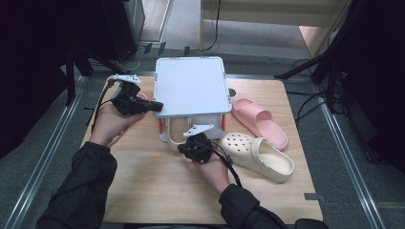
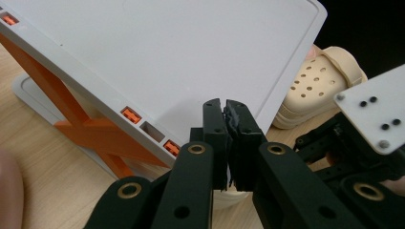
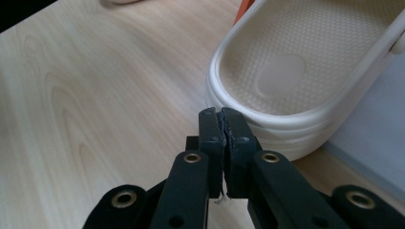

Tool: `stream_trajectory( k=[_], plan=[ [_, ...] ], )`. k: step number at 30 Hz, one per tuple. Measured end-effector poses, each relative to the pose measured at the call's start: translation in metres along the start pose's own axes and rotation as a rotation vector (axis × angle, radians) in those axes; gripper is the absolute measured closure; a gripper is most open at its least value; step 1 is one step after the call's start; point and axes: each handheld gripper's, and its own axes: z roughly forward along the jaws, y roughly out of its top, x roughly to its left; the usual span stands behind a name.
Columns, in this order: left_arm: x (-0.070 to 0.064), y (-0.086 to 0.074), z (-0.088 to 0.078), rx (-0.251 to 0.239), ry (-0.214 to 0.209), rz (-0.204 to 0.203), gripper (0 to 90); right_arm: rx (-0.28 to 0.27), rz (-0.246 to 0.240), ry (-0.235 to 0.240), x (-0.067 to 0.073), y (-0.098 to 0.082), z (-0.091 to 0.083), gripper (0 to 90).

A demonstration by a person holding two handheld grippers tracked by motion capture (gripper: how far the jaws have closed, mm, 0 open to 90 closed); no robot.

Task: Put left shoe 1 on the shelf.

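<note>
A white rack [image 1: 191, 86] with orange struts stands mid-table; its flat top [image 2: 181, 52] slopes across the left gripper view. My left gripper [image 1: 157, 106] is shut with nothing between the jaws, its tips [image 2: 224, 106] at the rack's left edge. A cream shoe [image 1: 173, 138] lies under the rack with its heel toward me. My right gripper [image 1: 181, 149] is also shut and holds nothing, and its tips [image 3: 220, 113] sit right at that cream shoe's [image 3: 296, 71] heel rim. I cannot tell whether they touch it.
A second cream clog [image 1: 258, 155] lies right of the rack, seen past the rack's corner [image 2: 315, 81]. A pink slide [image 1: 260, 121] lies behind it. The wooden table [image 1: 153, 191] has bare board in front of my hands. Dark stands flank the table.
</note>
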Motion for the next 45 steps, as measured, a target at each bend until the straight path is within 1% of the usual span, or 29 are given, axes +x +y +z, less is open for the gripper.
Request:
stream_trajectory(
  k=[1, 4, 8, 11, 15, 17, 18, 19, 20, 21, 23, 24, 25, 26, 27, 28, 29, 30, 31, 33, 34, 35, 37, 39, 41, 42, 43, 44, 45],
  plan=[
    [0.0, 0.0, 0.0, 0.0, 0.0, 0.0, 87.3, -0.008, 0.007, 0.011, -0.001, 0.001, 0.001, 88.9],
    [0.0, 0.0, 0.0, -0.001, 0.002, 0.001, 87.1, -0.012, 0.022, 0.005, -0.004, 0.007, 0.008, 89.2],
    [-0.001, 0.0, 0.0, -0.001, 0.003, 0.003, 86.7, -0.018, 0.016, -0.012, -0.005, 0.014, 0.016, 89.1],
    [-0.001, 0.0, 0.0, 0.0, 0.003, 0.013, 85.7, -0.021, 0.0, -0.024, -0.006, 0.019, 0.023, 87.8],
    [-0.002, 0.0, 0.0, 0.0, 0.009, 0.022, 85.6, -0.03, -0.004, -0.017, -0.006, 0.024, 0.025, 87.0],
    [-0.003, 0.0, 0.0, -0.003, 0.008, 0.021, 85.2, -0.033, -0.011, -0.013, -0.007, 0.026, 0.026, 83.5],
    [-0.003, 0.0, 0.0, -0.003, 0.004, 0.019, 84.8, -0.033, -0.006, -0.003, -0.008, 0.026, 0.027, 82.0],
    [-0.003, 0.0, 0.0, -0.002, -0.001, 0.014, 83.5, -0.029, 0.018, 0.011, -0.008, 0.026, 0.025, 82.0],
    [-0.002, 0.0, 0.0, -0.003, -0.011, 0.002, 81.2, -0.027, 0.029, 0.019, -0.007, 0.026, 0.023, 82.0],
    [-0.003, 0.0, 0.0, -0.004, -0.017, -0.007, 78.8, -0.038, 0.032, 0.035, -0.006, 0.025, 0.02, 81.9],
    [-0.004, 0.001, 0.0, -0.004, -0.025, -0.013, 72.4, -0.061, 0.02, 0.053, -0.002, 0.023, 0.012, 79.2],
    [-0.005, 0.001, 0.0, -0.001, -0.029, -0.013, 64.4, -0.063, 0.001, 0.069, 0.001, 0.021, 0.004, 76.0],
    [-0.007, 0.001, 0.0, 0.0, -0.035, -0.019, 64.4, -0.063, 0.001, 0.069, 0.001, 0.021, 0.004, 76.0],
    [-0.01, 0.0, 0.0, 0.003, -0.055, -0.021, 55.3, -0.066, -0.011, 0.089, 0.003, 0.019, -0.005, 72.6],
    [-0.01, 0.0, 0.0, 0.003, -0.055, -0.021, 49.8, -0.066, -0.011, 0.089, 0.003, 0.019, -0.005, 72.6],
    [-0.013, 0.0, -0.002, 0.008, -0.063, -0.018, 46.6, -0.07, -0.003, 0.128, 0.003, 0.016, -0.014, 69.5],
    [-0.015, 0.0, -0.003, 0.007, -0.058, -0.02, 46.6, -0.07, -0.003, 0.128, 0.003, 0.016, -0.014, 69.5],
    [-0.018, -0.001, -0.006, -0.008, -0.055, -0.026, 44.2, -0.07, 0.003, 0.144, 0.002, 0.015, -0.017, 69.5],
    [-0.02, -0.001, -0.007, -0.012, -0.06, -0.025, 41.4, -0.09, 0.004, 0.155, 0.003, 0.012, -0.023, 69.5],
    [-0.024, -0.003, -0.012, -0.024, -0.063, -0.024, 38.8, -0.107, 0.003, 0.166, 0.003, 0.006, -0.031, 69.3],
    [-0.026, -0.004, -0.014, -0.027, -0.058, -0.024, 37.5, -0.073, -0.027, 0.166, 0.003, 0.002, -0.036, 67.4],
    [-0.027, -0.005, -0.015, -0.03, -0.054, -0.024, 37.5, -0.073, -0.027, 0.166, 0.003, 0.002, -0.036, 67.4],
    [-0.03, -0.007, -0.019, -0.028, -0.044, -0.017, 36.9, -0.072, -0.06, 0.148, 0.001, -0.005, -0.043, 67.2],
    [-0.032, -0.01, -0.021, -0.031, -0.037, -0.013, 36.4, -0.072, -0.052, 0.148, -0.003, -0.012, -0.049, 66.8],
    [-0.034, -0.013, -0.023, -0.033, -0.023, -0.018, 36.4, -0.076, -0.042, 0.147, -0.008, -0.015, -0.054, 66.6],
    [-0.034, -0.014, -0.025, -0.029, -0.02, -0.016, 36.3, -0.078, -0.039, 0.151, -0.01, -0.015, -0.056, 66.2],
    [-0.035, -0.018, -0.026, -0.028, -0.001, -0.02, 36.2, -0.08, -0.03, 0.155, -0.012, -0.015, -0.058, 65.0],
    [-0.035, -0.018, -0.026, -0.028, -0.001, -0.02, 36.5, -0.08, -0.03, 0.155, -0.012, -0.015, -0.058, 65.0],
    [-0.035, -0.019, -0.028, -0.031, 0.009, -0.02, 36.5, -0.087, -0.037, 0.153, -0.013, -0.014, -0.061, 61.7]
  ],
)
